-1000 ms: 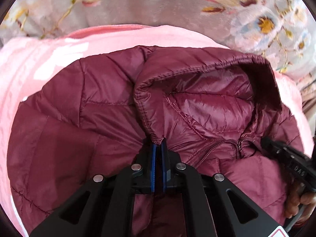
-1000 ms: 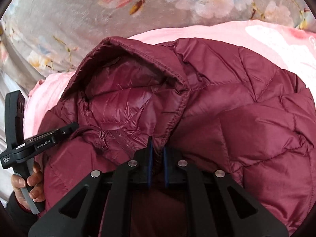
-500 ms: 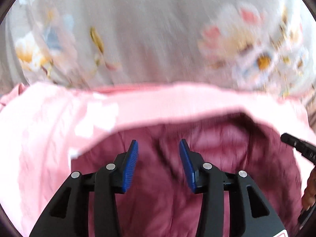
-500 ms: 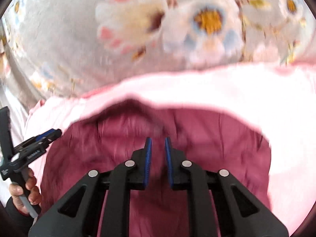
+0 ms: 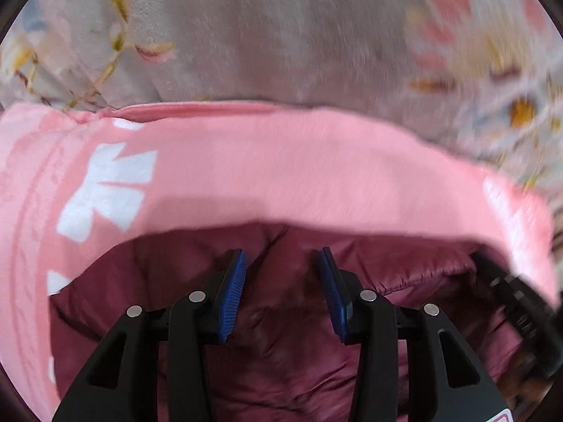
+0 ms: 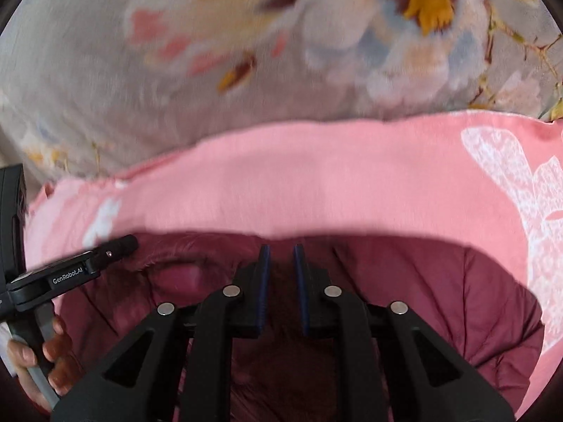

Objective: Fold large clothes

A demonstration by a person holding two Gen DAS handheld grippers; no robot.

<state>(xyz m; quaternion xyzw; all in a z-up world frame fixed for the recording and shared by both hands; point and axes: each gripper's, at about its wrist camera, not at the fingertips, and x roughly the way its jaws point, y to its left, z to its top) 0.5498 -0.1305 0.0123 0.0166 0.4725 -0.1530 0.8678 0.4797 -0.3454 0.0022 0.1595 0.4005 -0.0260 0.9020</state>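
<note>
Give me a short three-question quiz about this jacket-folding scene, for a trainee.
1. True or false: the jaws of the left gripper clamp the maroon jacket.
2. Which stands wider open, the left gripper or the right gripper?
3. The jacket lies on: A) a pink blanket, B) a wooden table, C) a tiled floor.
Key: 1 false; the jaws of both grippers have just been opening, with nothing between them. 2 left. 3 A.
</note>
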